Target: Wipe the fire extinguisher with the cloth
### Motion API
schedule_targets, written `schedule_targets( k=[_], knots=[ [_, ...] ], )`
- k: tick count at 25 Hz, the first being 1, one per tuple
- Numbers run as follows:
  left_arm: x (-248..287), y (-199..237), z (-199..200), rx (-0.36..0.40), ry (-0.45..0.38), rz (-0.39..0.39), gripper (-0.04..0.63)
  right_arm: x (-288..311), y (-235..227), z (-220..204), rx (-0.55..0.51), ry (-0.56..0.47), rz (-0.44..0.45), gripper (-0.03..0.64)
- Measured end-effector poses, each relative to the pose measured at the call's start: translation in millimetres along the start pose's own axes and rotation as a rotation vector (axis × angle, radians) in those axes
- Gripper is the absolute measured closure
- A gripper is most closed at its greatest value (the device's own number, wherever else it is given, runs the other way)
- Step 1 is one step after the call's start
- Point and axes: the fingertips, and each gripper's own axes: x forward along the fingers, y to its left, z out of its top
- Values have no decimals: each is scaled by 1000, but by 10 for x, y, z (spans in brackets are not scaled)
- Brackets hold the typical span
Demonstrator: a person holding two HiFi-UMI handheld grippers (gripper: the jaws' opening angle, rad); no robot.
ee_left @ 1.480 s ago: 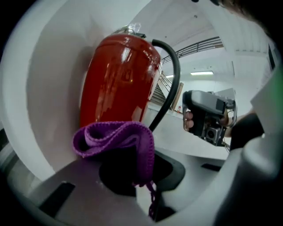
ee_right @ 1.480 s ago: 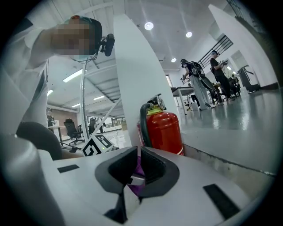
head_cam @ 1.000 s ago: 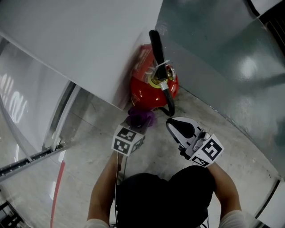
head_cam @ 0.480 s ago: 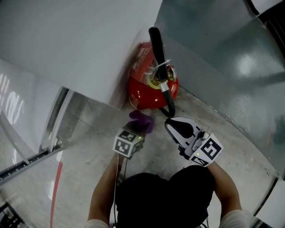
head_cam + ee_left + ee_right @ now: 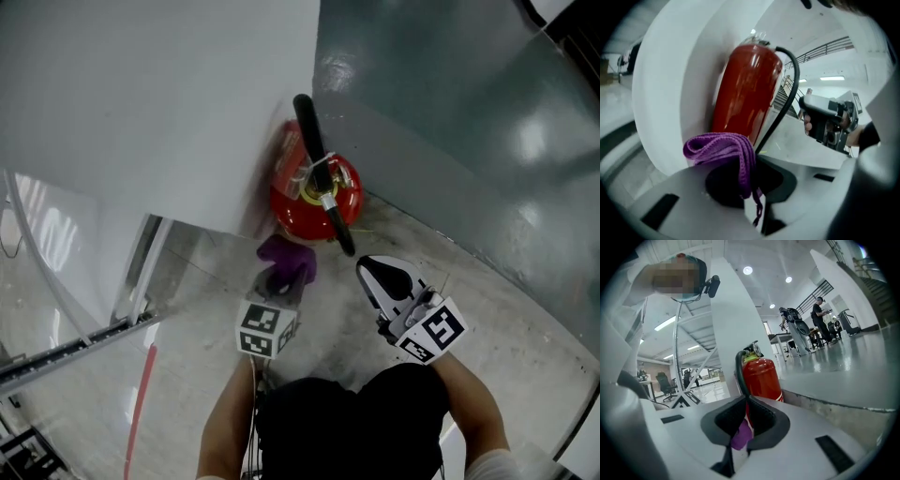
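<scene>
The fire extinguisher [image 5: 305, 202] is standing upright on the floor [image 5: 202, 281] at the far side of the scene. It is tucked into the corner where a white panel [image 5: 169, 94] on the left is meeting a grey wall [image 5: 450, 112] on the right. Its black hose [image 5: 333, 217] is hanging down its near right side.

The left gripper [image 5: 751, 185] is clamping a purple cloth [image 5: 286, 261], with its jaws pressed together on the folds. The bunched cloth is spilling over the jaw tips. It is sitting just on the near side of the extinguisher's lower body, slightly left of the hose. Whether it is actually touching the red shell cannot be told.

The right gripper [image 5: 373, 269] is hovering to the right of the cloth, near the hose's lower end but apart from it. Its jaws are resting together with nothing gripped between them. It is pointing towards the extinguisher, and only the far-off purple cloth is showing through the slit.
</scene>
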Motion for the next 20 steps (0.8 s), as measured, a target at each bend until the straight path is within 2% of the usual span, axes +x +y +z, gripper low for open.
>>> schedule_targets(
  k=[3,6,20],
  knots=[
    [-418,-116,508,53,-66,83,548,-73,129,263,7,8,-29,584],
    [-872,-296,996,60,-101,124,548,-126,403,675,16,-4,-36,584],
    [-2751,-1851,3616,134,-229,223,549,-1021,1357,3229,48,6,-127,591]
  ],
)
